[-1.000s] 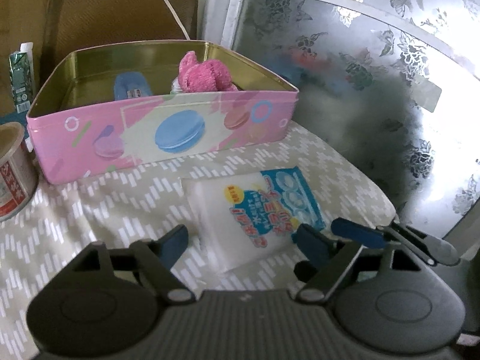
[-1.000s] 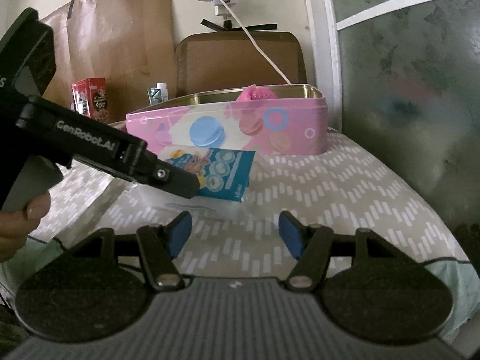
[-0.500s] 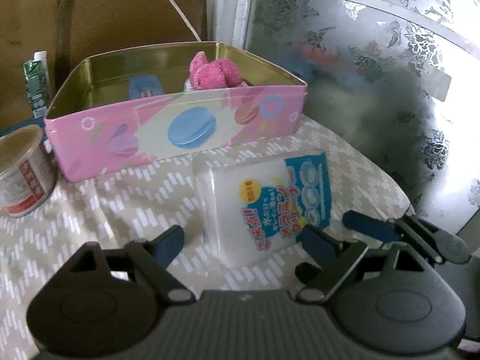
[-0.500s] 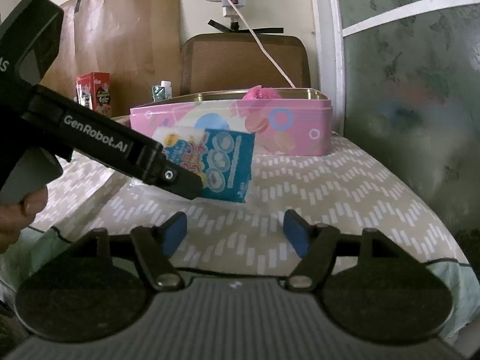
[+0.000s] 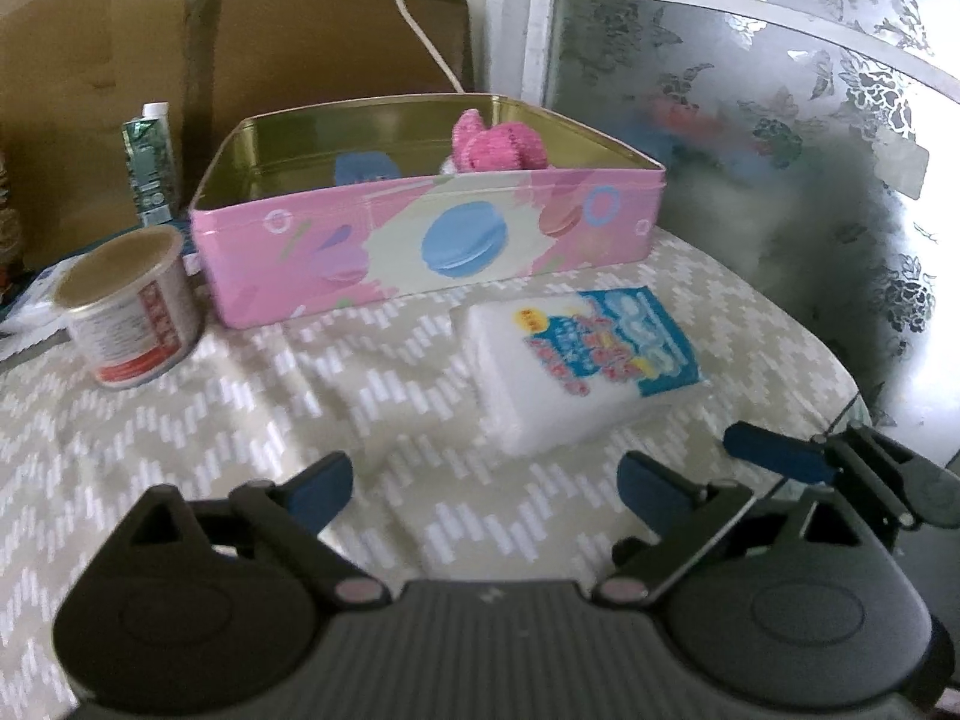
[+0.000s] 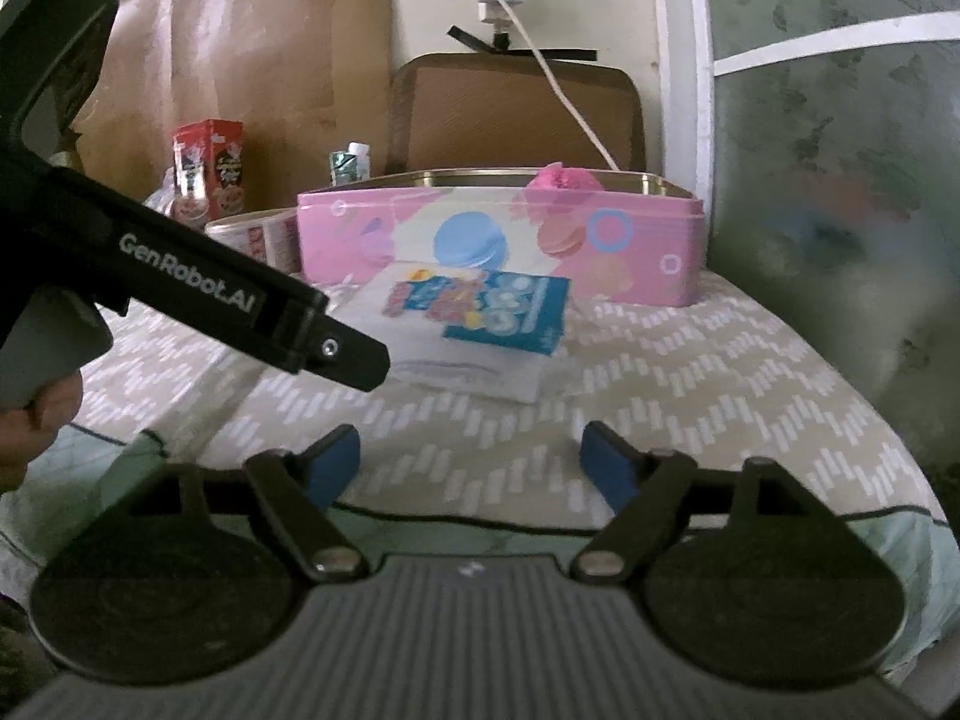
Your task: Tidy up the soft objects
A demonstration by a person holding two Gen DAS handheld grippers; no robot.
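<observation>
1. Two blue pads of my left gripper [image 5: 483, 489] frame the bottom of the left wrist view. Its jaws stand wide apart and have just been opening, with only patterned cloth between them.
2. From this camera I see the white sponge pack [image 5: 579, 369] with its blue label lying flat on the chevron cloth [image 5: 240, 420], ahead of the pads and touching neither. It sits just in front of the pink tin [image 5: 420, 240].
3. Inside the tin, a pink plush toy [image 5: 498, 144] leans near the back right wall, and something blue [image 5: 366, 168] lies on the floor beside it; I cannot tell what it is.
4. Left of the tin stands a round can [image 5: 129, 306] with a red and white label, and behind it a green tube [image 5: 150, 171] stands upright.
5. One blue finger of my right gripper [image 5: 774, 453] pokes in at the right edge of this view.
6. On the right wrist view, my right gripper [image 6: 471, 468] also has its jaws parted and has just been opening, with nothing between the pads.
7. Here the sponge pack [image 6: 480, 324] lies on the cloth before the pink tin [image 6: 498, 240], well ahead of the pads.
8. My left gripper's black body [image 6: 198, 288] reaches in from the left, held by a hand [image 6: 36, 420] at the frame's edge.
</observation>
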